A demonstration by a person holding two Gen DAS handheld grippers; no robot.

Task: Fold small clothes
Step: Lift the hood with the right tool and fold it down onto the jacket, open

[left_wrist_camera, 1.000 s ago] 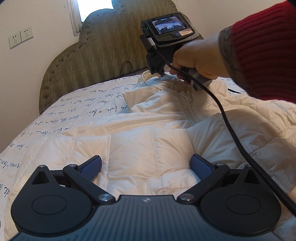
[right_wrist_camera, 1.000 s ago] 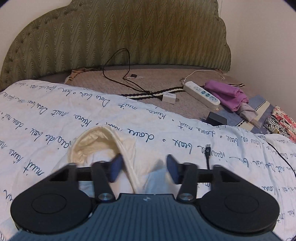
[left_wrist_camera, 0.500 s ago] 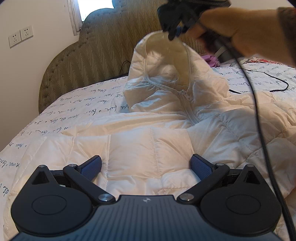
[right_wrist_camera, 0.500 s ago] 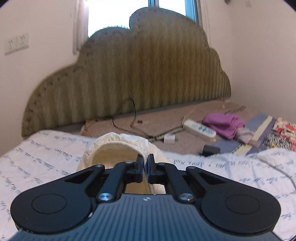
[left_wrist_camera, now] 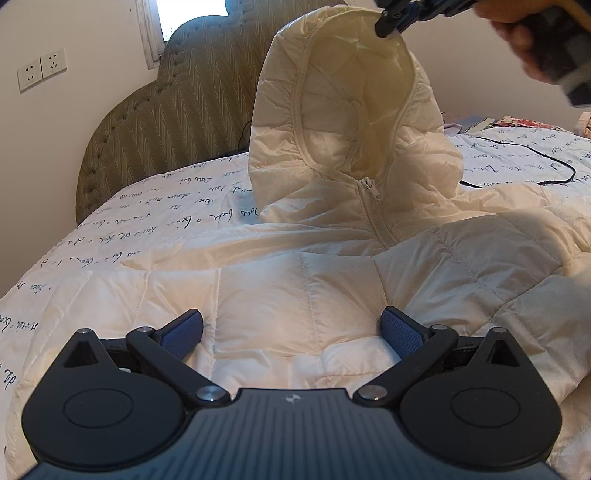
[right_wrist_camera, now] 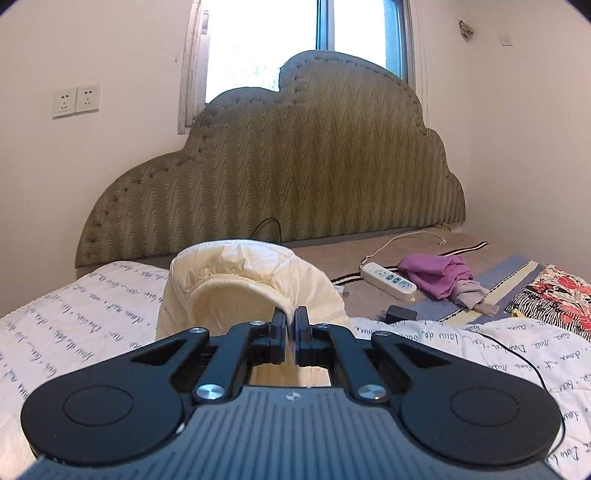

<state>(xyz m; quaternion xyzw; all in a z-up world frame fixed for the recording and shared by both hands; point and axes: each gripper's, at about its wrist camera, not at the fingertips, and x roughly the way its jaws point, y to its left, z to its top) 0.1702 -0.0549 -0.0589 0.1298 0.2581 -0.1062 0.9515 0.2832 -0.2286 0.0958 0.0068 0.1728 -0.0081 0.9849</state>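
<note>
A cream quilted hooded jacket [left_wrist_camera: 295, 295] lies spread on the bed, zipper side up. My right gripper [right_wrist_camera: 290, 332] is shut on the rim of the hood [right_wrist_camera: 236, 288] and holds it lifted upright above the bed; it also shows at the top of the left wrist view [left_wrist_camera: 388, 26], with the raised hood [left_wrist_camera: 351, 110] hanging from it. My left gripper [left_wrist_camera: 291, 328] is open, its blue pads resting low on the jacket's body, with quilted cloth between them.
The bed has a white quilt with blue script [left_wrist_camera: 110, 236] and a green padded headboard [right_wrist_camera: 295, 177]. A power strip [right_wrist_camera: 388, 280], purple cloth [right_wrist_camera: 436, 273], black adapter [right_wrist_camera: 400, 314] and black cable [left_wrist_camera: 535, 162] lie near the headboard at right.
My right gripper shut on the hood's rim and lifted it up off the bed. The left gripper stayed in place, open on the jacket.
</note>
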